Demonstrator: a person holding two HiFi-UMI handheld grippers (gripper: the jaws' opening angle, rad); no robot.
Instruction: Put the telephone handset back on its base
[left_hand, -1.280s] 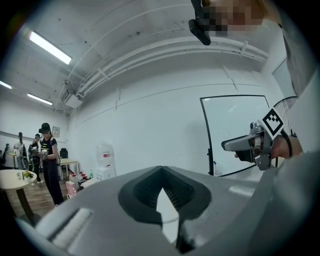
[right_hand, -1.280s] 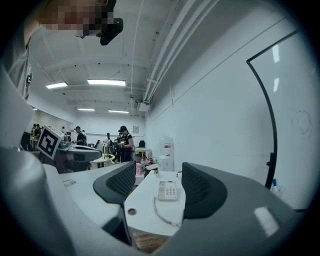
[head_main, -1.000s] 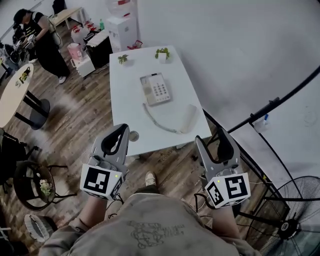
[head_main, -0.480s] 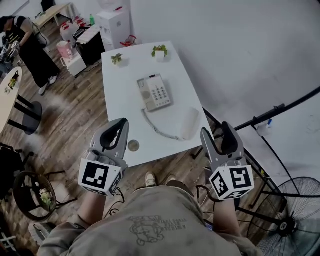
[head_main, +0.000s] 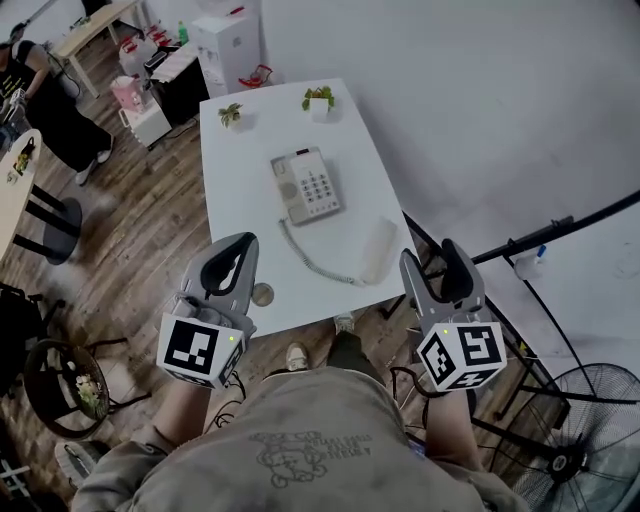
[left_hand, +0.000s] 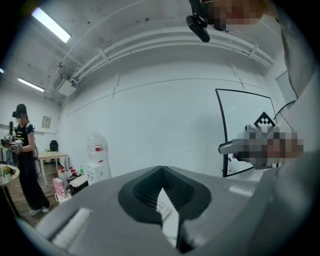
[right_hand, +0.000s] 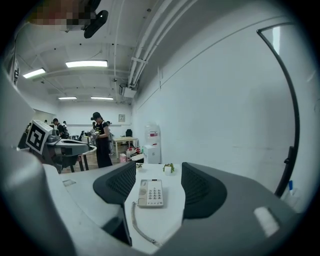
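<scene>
A beige telephone base (head_main: 307, 185) with a keypad lies in the middle of the white table (head_main: 235, 200). The white handset (head_main: 378, 248) lies off the base, to its right near the table's right edge, joined to it by a coiled cord (head_main: 308, 258). My left gripper (head_main: 243, 242) hovers at the table's near left corner, its jaws shut with nothing in them; in the left gripper view the left gripper (left_hand: 161, 168) shows its tips meeting. My right gripper (head_main: 428, 256) stands open just off the near right corner, short of the handset. The right gripper view frames the base (right_hand: 150, 193) and cord (right_hand: 137, 227) between the jaws.
Two small potted plants (head_main: 231, 114) (head_main: 320, 99) stand at the table's far edge. A small round disc (head_main: 262, 294) lies near the front left corner. A person (head_main: 40, 90) stands far left by a round table (head_main: 15, 190). A fan (head_main: 590, 440) is at the lower right.
Both grippers have come forward to the table's near edge and the table sits nearer in view. The jaws stand as before. The phone and handset have not moved.
</scene>
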